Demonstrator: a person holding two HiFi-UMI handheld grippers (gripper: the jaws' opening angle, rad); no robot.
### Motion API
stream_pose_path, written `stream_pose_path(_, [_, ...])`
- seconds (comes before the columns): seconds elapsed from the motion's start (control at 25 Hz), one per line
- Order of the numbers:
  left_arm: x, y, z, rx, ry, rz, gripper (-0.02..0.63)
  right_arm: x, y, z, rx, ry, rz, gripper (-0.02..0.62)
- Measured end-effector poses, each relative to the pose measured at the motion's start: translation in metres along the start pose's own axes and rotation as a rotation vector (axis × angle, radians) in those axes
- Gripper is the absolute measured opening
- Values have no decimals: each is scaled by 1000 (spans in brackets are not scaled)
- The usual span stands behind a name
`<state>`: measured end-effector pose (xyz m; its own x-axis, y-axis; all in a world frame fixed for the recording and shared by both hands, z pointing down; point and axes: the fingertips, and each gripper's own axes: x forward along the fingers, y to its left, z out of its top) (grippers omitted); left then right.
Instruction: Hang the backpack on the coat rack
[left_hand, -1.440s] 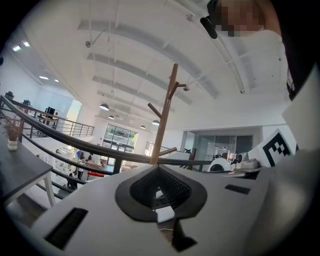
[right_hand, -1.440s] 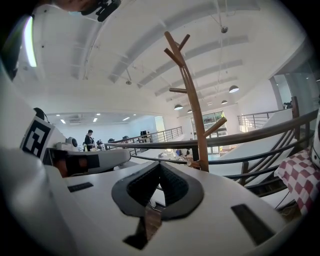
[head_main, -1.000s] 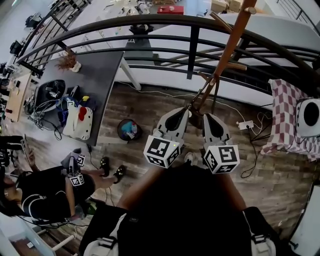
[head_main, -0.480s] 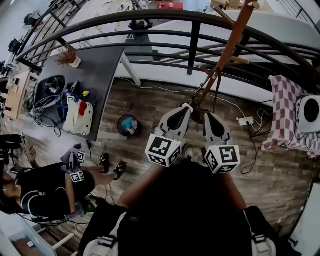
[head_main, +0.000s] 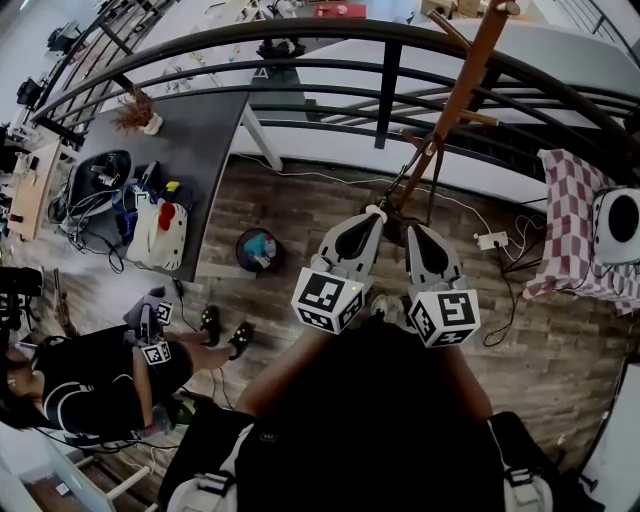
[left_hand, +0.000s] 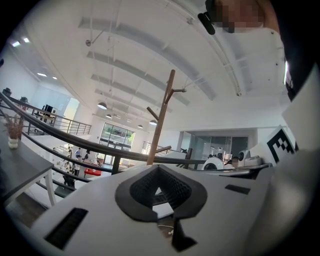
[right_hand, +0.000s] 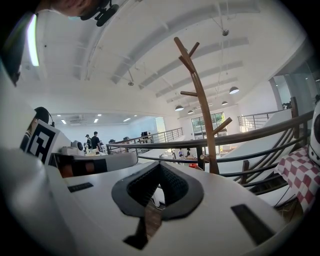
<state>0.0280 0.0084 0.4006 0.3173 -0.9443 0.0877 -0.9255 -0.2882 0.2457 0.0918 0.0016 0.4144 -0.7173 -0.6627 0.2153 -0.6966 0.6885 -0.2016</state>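
Note:
The backpack (head_main: 158, 232), white with a red patch, lies on the near end of the grey table (head_main: 205, 140) at the left of the head view, far from both grippers. The wooden coat rack (head_main: 456, 98) stands straight ahead by the railing; it also shows as the coat rack (left_hand: 161, 117) and the coat rack (right_hand: 200, 102), bare of anything hung. My left gripper (head_main: 373, 213) and right gripper (head_main: 411, 232) are held side by side close to my body, pointing at the rack's foot. The left gripper (left_hand: 159, 169) and right gripper (right_hand: 160, 166) are both shut on nothing.
A black curved railing (head_main: 385, 92) runs across behind the rack. A round bin (head_main: 258, 251) stands by the table leg. A seated person (head_main: 90, 390) is at lower left. A checkered cloth (head_main: 572, 230), a white device (head_main: 620, 226) and a power strip (head_main: 489, 242) are at the right.
The head view has tilted slightly; both grippers stay shut and almost in place. The backpack has not moved.

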Motion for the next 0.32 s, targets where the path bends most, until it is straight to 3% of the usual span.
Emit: stream_pose_path(0.32, [0,-1,0,0,2,-6,8,0,4,1,-7,-3,2,14])
